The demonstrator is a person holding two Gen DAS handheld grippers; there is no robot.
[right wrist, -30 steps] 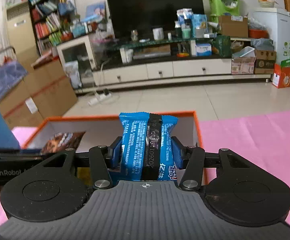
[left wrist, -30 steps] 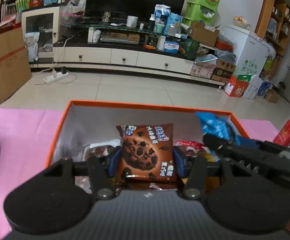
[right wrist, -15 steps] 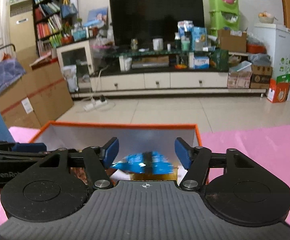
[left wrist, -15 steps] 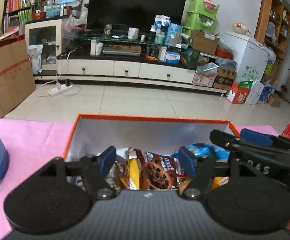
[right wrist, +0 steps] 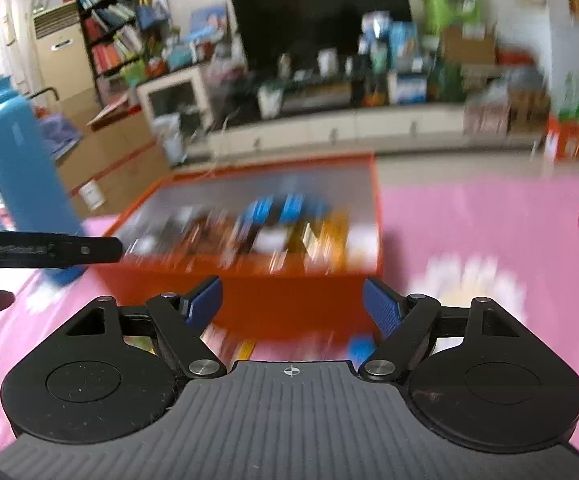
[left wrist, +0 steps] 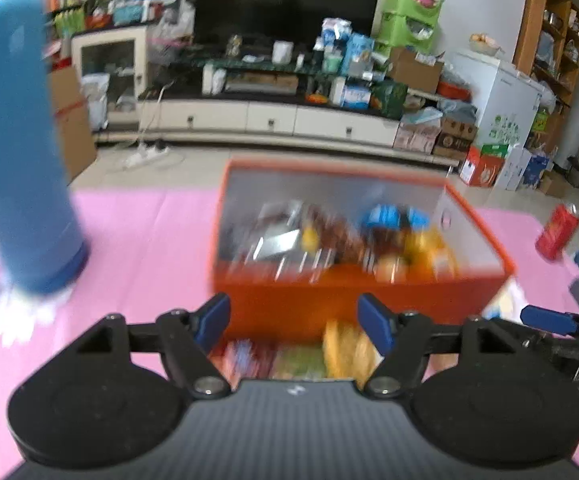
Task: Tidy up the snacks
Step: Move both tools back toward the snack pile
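Pink table carries an orange box of snacks — both hand-held grippers, left and right, near it, just opened wider, hold nothing.

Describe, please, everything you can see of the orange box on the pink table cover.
The orange box is a rectangular, open-topped carton, seemingly cardboard, with orange outer walls and rim and a pale grey lining. It sits upright on the pink cover. Inside lies a blurred heap of snack packets: brown, yellow, silver and a blue one on top. More packets lie on the cover just before its near wall. Neither gripper touches it; the blue flask stands apart on one side.
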